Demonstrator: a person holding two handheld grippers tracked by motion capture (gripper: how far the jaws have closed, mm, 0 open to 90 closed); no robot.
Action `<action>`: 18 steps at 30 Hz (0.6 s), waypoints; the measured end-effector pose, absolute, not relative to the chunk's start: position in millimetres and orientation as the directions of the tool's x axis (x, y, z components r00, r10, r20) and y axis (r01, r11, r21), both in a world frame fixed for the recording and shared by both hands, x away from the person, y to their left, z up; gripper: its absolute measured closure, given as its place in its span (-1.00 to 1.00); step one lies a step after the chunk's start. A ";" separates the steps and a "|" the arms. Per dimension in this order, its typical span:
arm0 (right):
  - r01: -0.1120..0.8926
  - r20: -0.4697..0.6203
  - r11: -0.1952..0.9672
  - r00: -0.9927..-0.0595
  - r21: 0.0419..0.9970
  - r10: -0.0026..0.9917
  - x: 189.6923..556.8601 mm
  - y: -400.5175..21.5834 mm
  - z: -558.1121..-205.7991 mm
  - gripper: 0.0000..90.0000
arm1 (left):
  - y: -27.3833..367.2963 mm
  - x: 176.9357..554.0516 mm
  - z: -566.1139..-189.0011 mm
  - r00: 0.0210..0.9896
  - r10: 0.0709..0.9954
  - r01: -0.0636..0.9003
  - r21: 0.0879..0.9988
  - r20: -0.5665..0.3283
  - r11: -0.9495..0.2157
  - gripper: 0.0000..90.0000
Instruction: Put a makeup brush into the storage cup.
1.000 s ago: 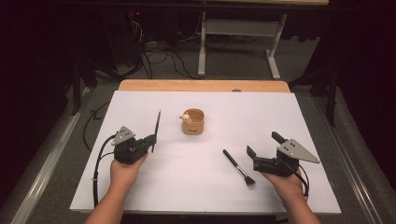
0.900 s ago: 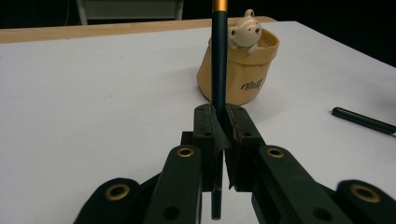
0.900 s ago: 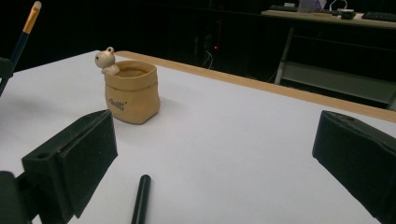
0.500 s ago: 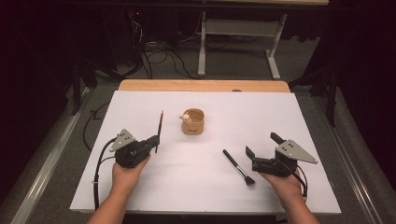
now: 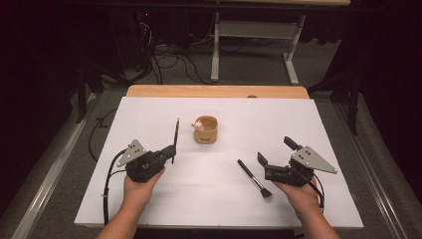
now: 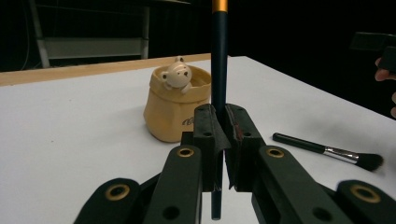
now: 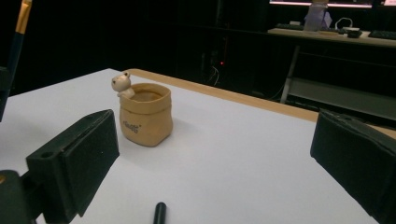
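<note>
Between left tool (image 6: 219,140) pads: upright brush (image 6: 218,56)

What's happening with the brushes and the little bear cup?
Left gripper shut on dark brush, upright. Right gripper open. Makeup brush on table. Bear cup unobstructed.

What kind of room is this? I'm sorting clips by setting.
Probably a lab or workshop set up for recording: a white table in a dark room, loose cables on the floor, and a desk with a keyboard behind.

Room: I see it dark.
Floor (image 5: 249,69): grey, cables (image 5: 174,59) trailing.
Beyond my bench (image 5: 149,107): a white-legged desk (image 5: 254,30).
</note>
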State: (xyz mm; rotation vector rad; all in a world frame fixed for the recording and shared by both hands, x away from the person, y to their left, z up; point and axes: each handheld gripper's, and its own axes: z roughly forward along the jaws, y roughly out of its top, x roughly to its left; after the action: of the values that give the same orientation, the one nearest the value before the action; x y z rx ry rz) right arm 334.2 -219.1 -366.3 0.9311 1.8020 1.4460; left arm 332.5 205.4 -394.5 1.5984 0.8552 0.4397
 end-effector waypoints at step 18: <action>0.086 -0.094 0.181 -0.600 0.980 0.794 351.0 -165.6 -328.8 -0.83 | 188.9 330.4 -391.9 0.696 0.701 0.257 0.965 -0.154 -0.043 0.86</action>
State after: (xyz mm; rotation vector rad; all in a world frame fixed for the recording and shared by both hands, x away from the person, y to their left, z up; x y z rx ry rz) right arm 351.0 -165.6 -328.8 0.8277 1.8412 1.4662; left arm 330.4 188.9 -391.9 1.6178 0.7951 0.4279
